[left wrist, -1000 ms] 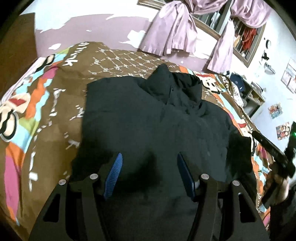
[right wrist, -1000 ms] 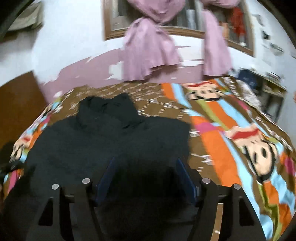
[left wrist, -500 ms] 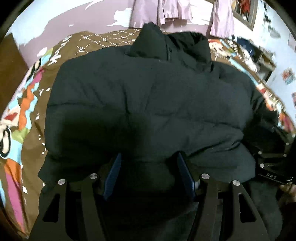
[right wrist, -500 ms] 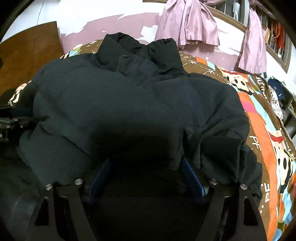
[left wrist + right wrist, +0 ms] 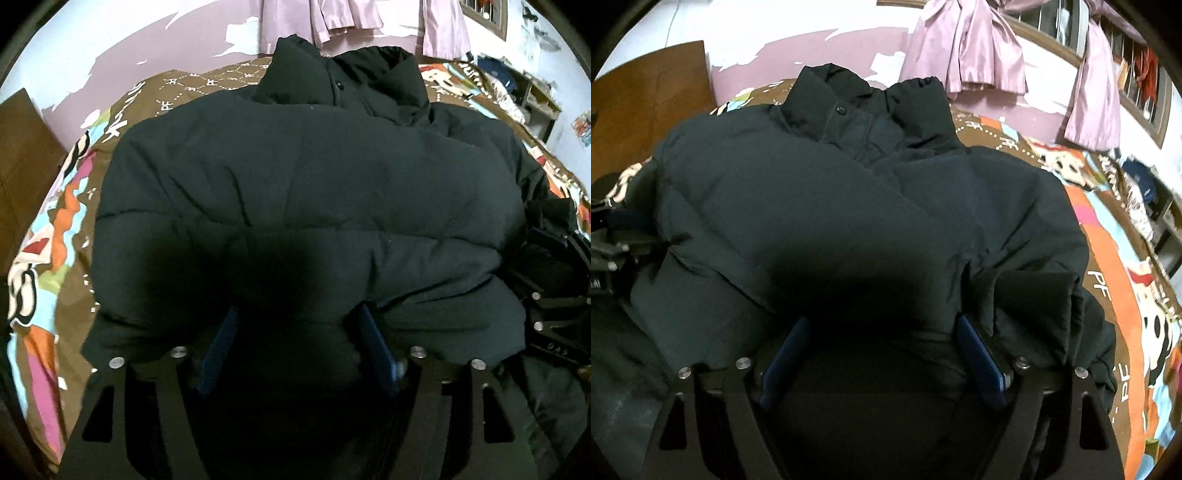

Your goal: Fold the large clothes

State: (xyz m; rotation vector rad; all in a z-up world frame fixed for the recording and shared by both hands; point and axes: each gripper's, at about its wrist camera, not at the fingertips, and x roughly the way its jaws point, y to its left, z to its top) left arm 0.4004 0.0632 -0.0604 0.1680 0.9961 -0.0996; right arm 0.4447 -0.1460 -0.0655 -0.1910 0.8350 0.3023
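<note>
Your left gripper (image 5: pixel 299 332) and right gripper (image 5: pixel 882 343), fingers spread, straddle the black jacket (image 5: pixel 303 192) on the bed (image 5: pixel 55 229); sleeves folded in, bottom fold outstanding.

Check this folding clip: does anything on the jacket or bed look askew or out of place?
One thing: a sleeve cuff pokes out loose at the right side of the black puffer jacket, beside the right gripper, not tucked in. The patterned bedspread looks normal.

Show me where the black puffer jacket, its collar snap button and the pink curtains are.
black puffer jacket (image 5: pixel 303 184): left wrist view, on the quilted back panel.
collar snap button (image 5: pixel 841 109): right wrist view, on the button's face.
pink curtains (image 5: pixel 967 48): right wrist view, on the gathered left drape.
</note>
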